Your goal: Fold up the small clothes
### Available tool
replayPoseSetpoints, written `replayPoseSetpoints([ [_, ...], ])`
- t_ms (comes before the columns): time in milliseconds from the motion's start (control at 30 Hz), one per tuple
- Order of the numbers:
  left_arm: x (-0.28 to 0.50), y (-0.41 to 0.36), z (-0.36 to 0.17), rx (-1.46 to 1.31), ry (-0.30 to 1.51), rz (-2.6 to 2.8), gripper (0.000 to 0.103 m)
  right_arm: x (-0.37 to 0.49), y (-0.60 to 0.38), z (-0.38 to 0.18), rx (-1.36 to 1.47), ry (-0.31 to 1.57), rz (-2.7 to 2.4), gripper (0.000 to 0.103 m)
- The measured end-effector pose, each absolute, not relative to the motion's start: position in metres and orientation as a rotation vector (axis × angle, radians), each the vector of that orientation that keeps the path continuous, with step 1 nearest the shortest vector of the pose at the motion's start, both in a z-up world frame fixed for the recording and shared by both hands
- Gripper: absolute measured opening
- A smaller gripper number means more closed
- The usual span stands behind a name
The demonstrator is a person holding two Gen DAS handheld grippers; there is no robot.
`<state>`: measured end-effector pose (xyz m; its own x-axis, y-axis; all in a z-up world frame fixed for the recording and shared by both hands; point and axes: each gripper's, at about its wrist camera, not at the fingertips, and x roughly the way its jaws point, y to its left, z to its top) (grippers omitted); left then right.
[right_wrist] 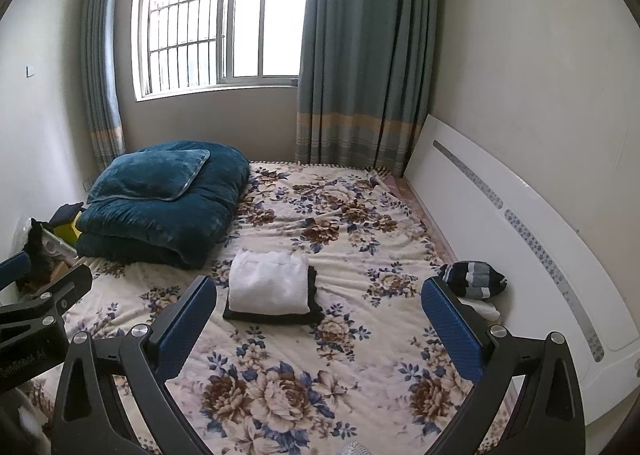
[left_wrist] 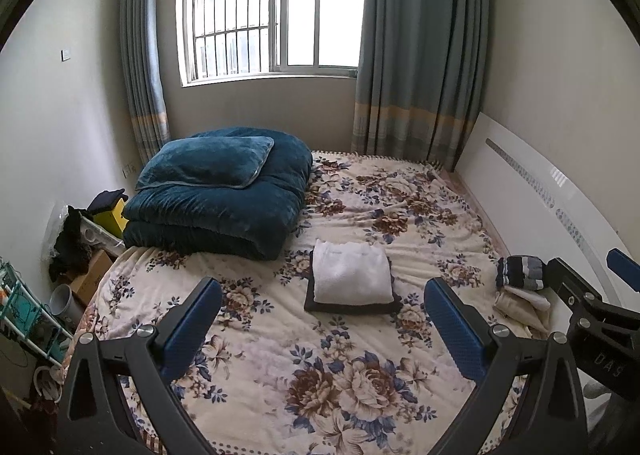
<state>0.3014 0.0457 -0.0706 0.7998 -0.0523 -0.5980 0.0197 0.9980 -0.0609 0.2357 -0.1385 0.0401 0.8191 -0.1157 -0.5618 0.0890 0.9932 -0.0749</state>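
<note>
A folded white garment [left_wrist: 352,273] [right_wrist: 270,282] lies on top of a folded black one [left_wrist: 352,307] [right_wrist: 276,317] in the middle of the floral bed [left_wrist: 320,375] [right_wrist: 320,375]. A dark striped garment [left_wrist: 520,271] [right_wrist: 474,279] and a crumpled cream one [left_wrist: 520,305] [right_wrist: 486,309] sit at the bed's right edge by the headboard. My left gripper [left_wrist: 322,319] hangs open above the bed, short of the stack, with nothing between its blue pads. My right gripper [right_wrist: 320,317] is open too and holds nothing. In the left wrist view, the right gripper [left_wrist: 592,295] shows at the right edge.
A folded teal quilt with a pillow [left_wrist: 216,195] [right_wrist: 160,199] fills the bed's far left corner. The white headboard [left_wrist: 560,215] [right_wrist: 520,235] runs along the right side. Boxes, dark clothes and a rack [left_wrist: 80,255] crowd the floor to the left. Window and curtains stand behind.
</note>
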Motion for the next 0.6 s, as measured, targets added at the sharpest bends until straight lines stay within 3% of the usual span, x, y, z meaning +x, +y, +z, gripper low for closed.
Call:
replayPoseSetpoints([
  [600,0.2972,0.0432,-0.0607,-0.055,0.631,-0.028,0.103,0.2329,-0.1364,0.0401,-0.047,0.595,-0.097,0.103],
])
